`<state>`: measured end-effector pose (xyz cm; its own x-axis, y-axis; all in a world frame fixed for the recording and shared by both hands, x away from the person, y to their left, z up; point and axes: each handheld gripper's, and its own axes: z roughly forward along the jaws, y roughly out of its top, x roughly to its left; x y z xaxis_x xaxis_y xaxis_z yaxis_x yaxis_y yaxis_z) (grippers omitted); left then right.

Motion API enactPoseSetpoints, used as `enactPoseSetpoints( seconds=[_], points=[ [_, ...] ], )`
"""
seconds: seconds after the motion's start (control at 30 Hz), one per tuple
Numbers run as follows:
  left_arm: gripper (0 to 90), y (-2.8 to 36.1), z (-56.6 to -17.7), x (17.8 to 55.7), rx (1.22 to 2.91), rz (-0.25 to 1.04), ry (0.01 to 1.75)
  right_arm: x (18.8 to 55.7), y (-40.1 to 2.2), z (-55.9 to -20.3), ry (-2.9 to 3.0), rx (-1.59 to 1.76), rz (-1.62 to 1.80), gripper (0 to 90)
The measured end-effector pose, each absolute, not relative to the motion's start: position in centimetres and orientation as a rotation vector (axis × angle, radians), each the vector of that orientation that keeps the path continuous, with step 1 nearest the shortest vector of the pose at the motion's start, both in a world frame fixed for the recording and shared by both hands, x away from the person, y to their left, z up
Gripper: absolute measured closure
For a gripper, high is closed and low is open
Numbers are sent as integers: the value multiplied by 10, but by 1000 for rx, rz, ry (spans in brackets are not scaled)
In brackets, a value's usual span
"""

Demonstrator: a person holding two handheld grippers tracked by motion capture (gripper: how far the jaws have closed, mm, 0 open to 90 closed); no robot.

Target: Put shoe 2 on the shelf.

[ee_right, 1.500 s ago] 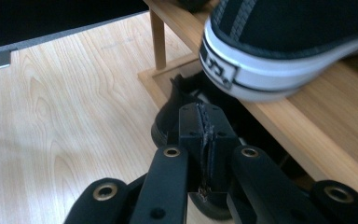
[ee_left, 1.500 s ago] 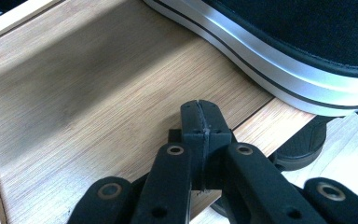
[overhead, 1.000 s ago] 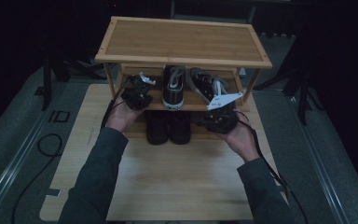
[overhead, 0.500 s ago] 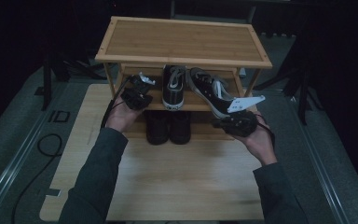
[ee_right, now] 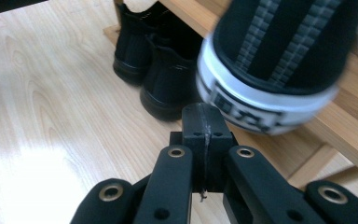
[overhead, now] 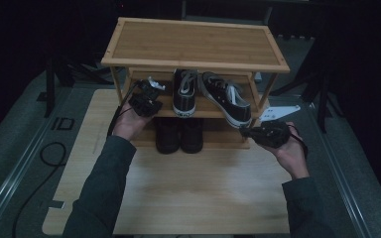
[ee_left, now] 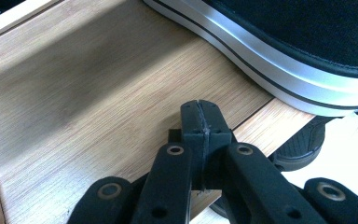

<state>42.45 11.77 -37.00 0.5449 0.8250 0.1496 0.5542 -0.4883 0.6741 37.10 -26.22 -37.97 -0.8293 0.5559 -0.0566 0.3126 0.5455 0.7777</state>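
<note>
A bamboo shoe rack [overhead: 194,38] stands on the wooden table [overhead: 193,193], and the work in hand looks like arranging shoes on its middle shelf [overhead: 208,106]; two black-and-white sneakers sit there, the left sneaker [overhead: 184,91] straight and the right sneaker [overhead: 226,98] skewed, its heel jutting past the shelf's front edge; a pair of black shoes [overhead: 179,134] stands on the tier below; the step appears to be squaring up that skewed sneaker, so the next move calls for parting the jaws and taking its heel, or nudging it back onto the shelf; the right gripper [overhead: 244,132] hangs just in front of and below that heel [ee_right: 265,105], jaws clenched together on nothing; the left gripper [overhead: 151,84] rests over the shelf just left of the straight sneaker, its jaws likewise pressed together and empty, the sole [ee_left: 279,60] near but apart.
</note>
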Motion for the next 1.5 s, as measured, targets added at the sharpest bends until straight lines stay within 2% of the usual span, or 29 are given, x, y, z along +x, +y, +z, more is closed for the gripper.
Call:
enactPoseSetpoints(
  seconds=[0.73,1.5],
  points=[
    [900,118,-370,424,2214,625,1110,373,-278,-380,2439,770,1198,900],
    [900,118,-370,424,2215,629,1110,374,-252,-369,2440,689,1297,900]
  ],
)
